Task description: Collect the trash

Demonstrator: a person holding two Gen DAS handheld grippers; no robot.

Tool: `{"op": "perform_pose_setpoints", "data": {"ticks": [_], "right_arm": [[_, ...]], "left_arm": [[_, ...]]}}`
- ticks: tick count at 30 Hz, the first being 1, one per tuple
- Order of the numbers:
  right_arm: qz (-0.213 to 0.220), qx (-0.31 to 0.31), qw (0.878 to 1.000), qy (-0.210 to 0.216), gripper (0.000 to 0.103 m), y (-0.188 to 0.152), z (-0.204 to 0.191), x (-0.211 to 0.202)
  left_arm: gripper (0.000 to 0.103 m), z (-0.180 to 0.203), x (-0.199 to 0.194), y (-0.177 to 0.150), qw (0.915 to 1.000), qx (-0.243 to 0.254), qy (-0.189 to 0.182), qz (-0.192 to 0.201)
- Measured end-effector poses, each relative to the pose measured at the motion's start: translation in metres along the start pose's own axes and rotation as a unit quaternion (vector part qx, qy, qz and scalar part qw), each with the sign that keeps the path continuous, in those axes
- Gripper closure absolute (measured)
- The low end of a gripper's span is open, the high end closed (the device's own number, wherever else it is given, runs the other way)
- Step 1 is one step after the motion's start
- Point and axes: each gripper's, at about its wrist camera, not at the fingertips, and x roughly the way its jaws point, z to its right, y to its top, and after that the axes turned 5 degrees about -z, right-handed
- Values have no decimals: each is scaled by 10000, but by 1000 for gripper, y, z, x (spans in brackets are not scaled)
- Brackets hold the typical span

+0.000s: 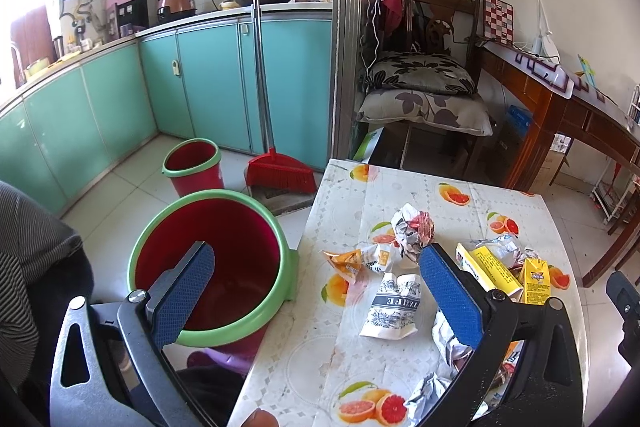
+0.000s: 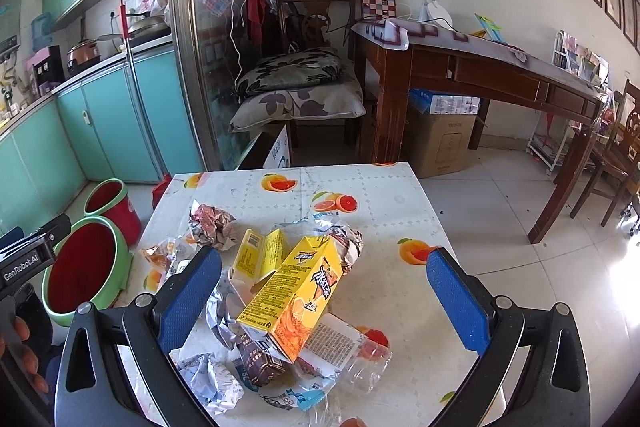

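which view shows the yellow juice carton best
The right wrist view: the yellow juice carton lies centred between the open fingers, printed faces fully visible. In the left wrist view only its top peeks out behind the left gripper's finger.

Teal kitchen cabinets at nine o'clock; white tile floor; wooden desk at two o'clock; cushioned chair at twelve.

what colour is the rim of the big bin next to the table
Green, around a red inside; the big bin shows best in the left wrist view.
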Motion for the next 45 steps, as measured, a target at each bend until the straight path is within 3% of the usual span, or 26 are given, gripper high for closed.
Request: {"op": "perform_pose_setpoints", "data": {"ticks": [18,29,35,40,45], "right_arm": [[-12,22,9999,-106,0,1,1,0],[0,66,9991,-408,0,2,10,-6],[4,86,9987,-495,0,2,11,-11],[-77,133,9986,-512,0,-1,16,-9],[-150,165,9982,-563,0,-2,24,-4]], "left_arm": [[0,5,4,-5,9999,126,3,-93],[0,4,-4,-13,9972,72,-744,92],[0,21,-5,-26,9956,640,-690,-21],[0,39,4,-61,9878,1208,-858,-478],[0,55,23,-93,9788,1332,-1079,-1122]]}}
